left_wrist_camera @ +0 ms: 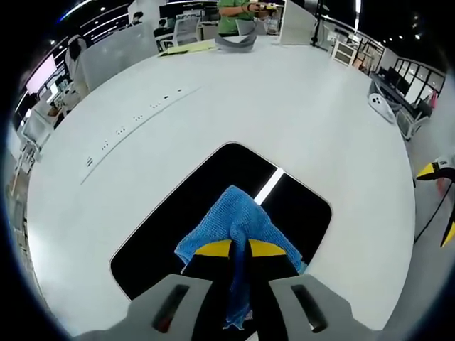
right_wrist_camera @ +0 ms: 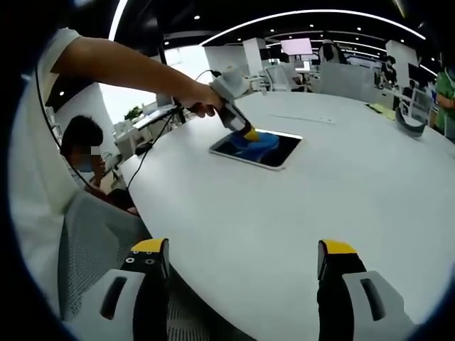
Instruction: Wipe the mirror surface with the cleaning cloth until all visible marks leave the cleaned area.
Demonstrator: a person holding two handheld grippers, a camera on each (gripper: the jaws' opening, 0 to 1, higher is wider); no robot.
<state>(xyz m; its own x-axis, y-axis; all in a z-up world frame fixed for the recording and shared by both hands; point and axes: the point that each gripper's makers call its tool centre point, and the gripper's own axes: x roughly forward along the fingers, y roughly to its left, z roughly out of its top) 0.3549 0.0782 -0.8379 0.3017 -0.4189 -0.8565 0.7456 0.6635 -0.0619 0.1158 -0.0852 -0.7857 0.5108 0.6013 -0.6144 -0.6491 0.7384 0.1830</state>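
Note:
A blue cleaning cloth (left_wrist_camera: 238,220) hangs pinched between the yellow tips of my left gripper (left_wrist_camera: 239,248), which is shut on it. The cloth rests on a dark rectangular mirror (left_wrist_camera: 178,227) lying flat on the white table; a bright strip of light reflects in the glass. In the right gripper view the mirror (right_wrist_camera: 274,155) lies far across the table, with the left gripper (right_wrist_camera: 250,134) and blue cloth (right_wrist_camera: 257,143) on its near-left part, held by a person's hand (right_wrist_camera: 202,99). My right gripper (right_wrist_camera: 243,257) hovers open over the table's near edge, holding nothing.
The round white table (left_wrist_camera: 284,114) spreads wide around the mirror. A grey object (left_wrist_camera: 236,41) and yellow-green sheet (left_wrist_camera: 186,47) lie at its far side by a person in green (left_wrist_camera: 234,14). A seated person (right_wrist_camera: 85,160) and a grey chair back (right_wrist_camera: 96,245) are left of the table.

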